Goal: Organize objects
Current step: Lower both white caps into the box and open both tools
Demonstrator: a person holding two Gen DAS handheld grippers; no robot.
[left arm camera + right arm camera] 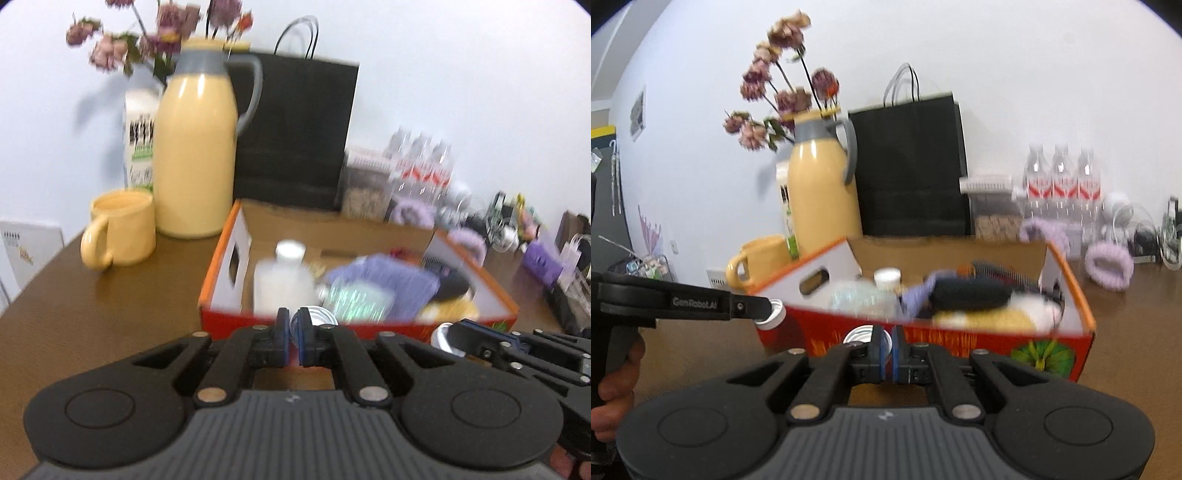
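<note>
One legible marking: "GenRobot.AI", white lettering on the side of the left hand-held gripper point(764, 308), seen left of the right hand-held gripper point(886, 345). Print on the milk carton point(139, 140) beyond is too blurred to read.

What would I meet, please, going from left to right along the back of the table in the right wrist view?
Yellow mug → yellow thermos jug → black paper bag → three clear water bottles → purple fuzzy ring.
</note>
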